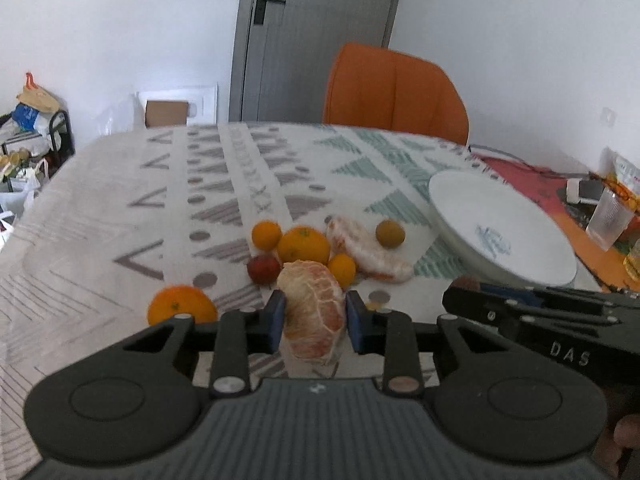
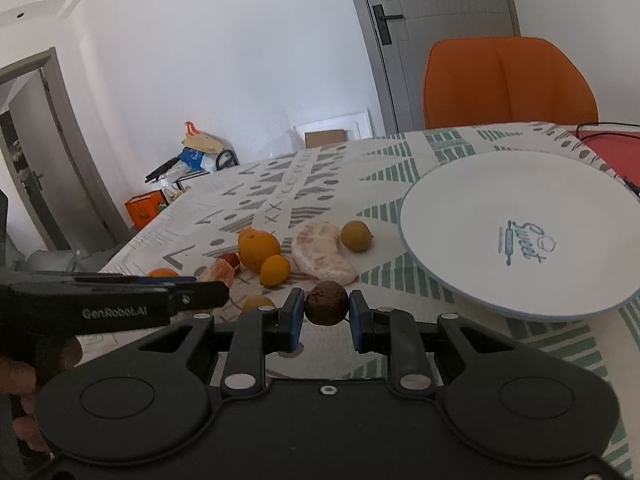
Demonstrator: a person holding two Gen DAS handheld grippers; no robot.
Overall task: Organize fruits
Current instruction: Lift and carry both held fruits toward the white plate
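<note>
My left gripper [image 1: 315, 320] is shut on a peeled pomelo piece [image 1: 314, 312], held just above the table. My right gripper [image 2: 325, 316] is shut on a small dark brown round fruit [image 2: 327, 303]. Beyond lie a large orange [image 1: 303, 245], small oranges [image 1: 266, 234], a red fruit [image 1: 263, 268], another peeled pomelo piece [image 1: 366, 252] and a yellow-green fruit [image 1: 390, 233]. One more orange [image 1: 182, 305] lies at the left. The white plate [image 2: 520, 236] with "Sweet" print sits empty to the right; it also shows in the left wrist view [image 1: 500, 232].
An orange chair [image 1: 394, 88] stands behind the table. A clear plastic cup [image 1: 608, 218] and clutter lie at the far right on a red-orange mat [image 1: 520, 172]. The patterned tablecloth [image 1: 160, 200] stretches to the left. Bags and a rack [image 1: 32, 128] stand at left.
</note>
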